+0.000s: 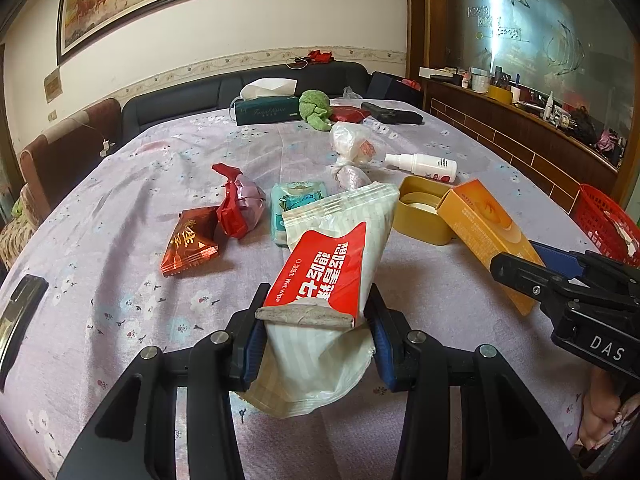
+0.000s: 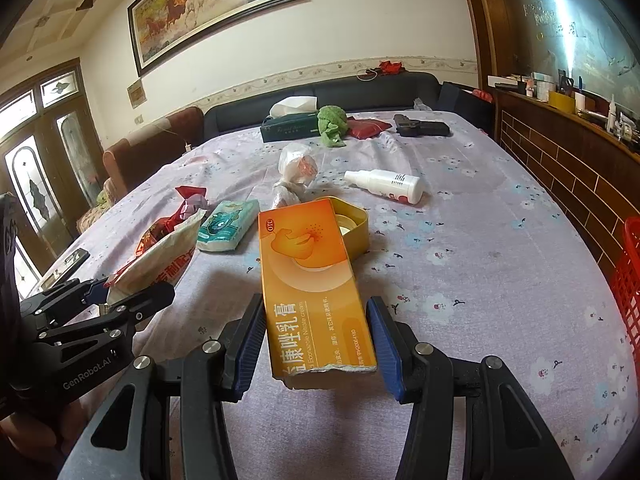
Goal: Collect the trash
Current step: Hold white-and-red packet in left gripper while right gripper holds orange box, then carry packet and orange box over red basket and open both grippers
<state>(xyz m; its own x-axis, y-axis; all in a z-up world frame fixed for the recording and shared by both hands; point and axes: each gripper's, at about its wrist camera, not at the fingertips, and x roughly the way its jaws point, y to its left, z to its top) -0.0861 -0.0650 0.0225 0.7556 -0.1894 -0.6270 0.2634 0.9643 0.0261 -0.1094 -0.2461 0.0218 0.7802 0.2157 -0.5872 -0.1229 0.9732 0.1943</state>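
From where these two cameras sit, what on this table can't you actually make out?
- Red basket: cut off by the frame edge in both views; most of its contents are unseen.
- Yellow tin: the orange box covers most of it in the right wrist view.
- Dark object at the table's left edge: too distorted to identify.
- Right gripper: pads flank the box; whether they touch it is unclear.

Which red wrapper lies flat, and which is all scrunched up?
The shiny dark-red packet with gold writing lies flat on the tablecloth. The red and pink foil wrapper beside it is scrunched and twisted.
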